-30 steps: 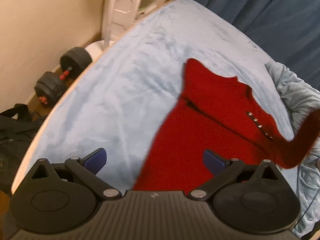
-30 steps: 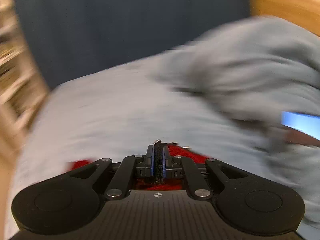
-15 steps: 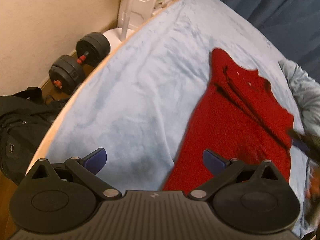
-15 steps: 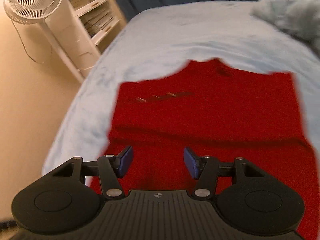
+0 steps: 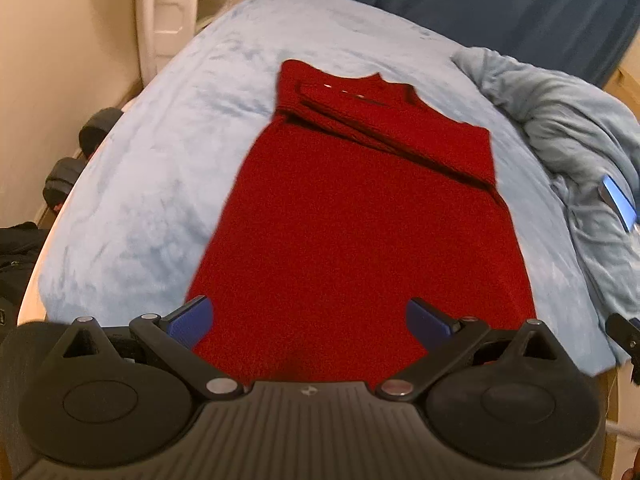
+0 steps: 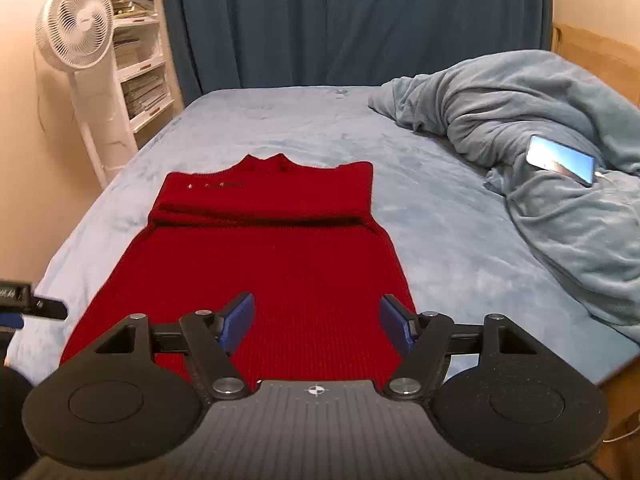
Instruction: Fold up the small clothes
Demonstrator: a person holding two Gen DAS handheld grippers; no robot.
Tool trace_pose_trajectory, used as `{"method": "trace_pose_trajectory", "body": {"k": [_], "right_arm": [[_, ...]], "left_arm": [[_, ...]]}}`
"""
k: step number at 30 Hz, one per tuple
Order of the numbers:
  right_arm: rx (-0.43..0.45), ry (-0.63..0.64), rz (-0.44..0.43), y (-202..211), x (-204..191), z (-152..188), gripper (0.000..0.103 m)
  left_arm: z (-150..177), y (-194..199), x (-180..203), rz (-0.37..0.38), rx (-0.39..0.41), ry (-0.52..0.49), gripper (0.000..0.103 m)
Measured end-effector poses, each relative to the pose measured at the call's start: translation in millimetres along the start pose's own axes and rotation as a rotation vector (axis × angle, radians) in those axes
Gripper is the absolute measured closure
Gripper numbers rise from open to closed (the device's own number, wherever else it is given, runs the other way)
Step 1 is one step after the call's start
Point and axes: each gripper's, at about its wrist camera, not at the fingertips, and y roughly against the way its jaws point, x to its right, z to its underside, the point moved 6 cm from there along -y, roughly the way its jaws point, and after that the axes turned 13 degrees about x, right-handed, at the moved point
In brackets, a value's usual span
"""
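Near the bed's (image 6: pixel 452 240) front edge, I hold both grippers above the red sweater's (image 6: pixel 276 264) hem, left gripper (image 5: pixel 310 322) and right gripper (image 6: pixel 316 322) with jaws apart, gripping nothing. The sweater lies flat, sleeves folded across its chest. I can read no writing.

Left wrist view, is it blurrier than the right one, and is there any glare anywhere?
Left wrist view: slightly smeared, red sweater edges soft, dumbbells blurred. Right wrist view: sharp, fisheye-curved edges; phone screen glows bright on the blanket.
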Motion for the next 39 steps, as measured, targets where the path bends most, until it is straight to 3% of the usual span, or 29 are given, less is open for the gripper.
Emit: {"method": "trace_pose_trajectory", "body": {"k": [9, 20, 31, 39], "right_arm": [[0.030, 0.005, -0.017, 61.5, -14.4, 31.5, 0.032], [0.056, 0.024, -0.021, 84.6, -19.4, 40.2, 0.031], [-0.010, -0.017, -0.017, 65.2, -9.1, 47.5, 0.031], [-0.080, -0.106, -0.001, 2.7, 30.1, 48.5, 0.027]], "left_arm": [[39.9, 45.5, 18.1, 0.010, 0.020, -0.077, 0.000], [41.2, 63.9, 26.3, 0.023, 0.060, -0.129, 0.000], [25.4, 42.2, -7.2, -0.063, 0.060, -0.103, 0.000], [-12.9, -20.8, -55.7, -0.069, 0.100, -0.065, 0.000]]}}
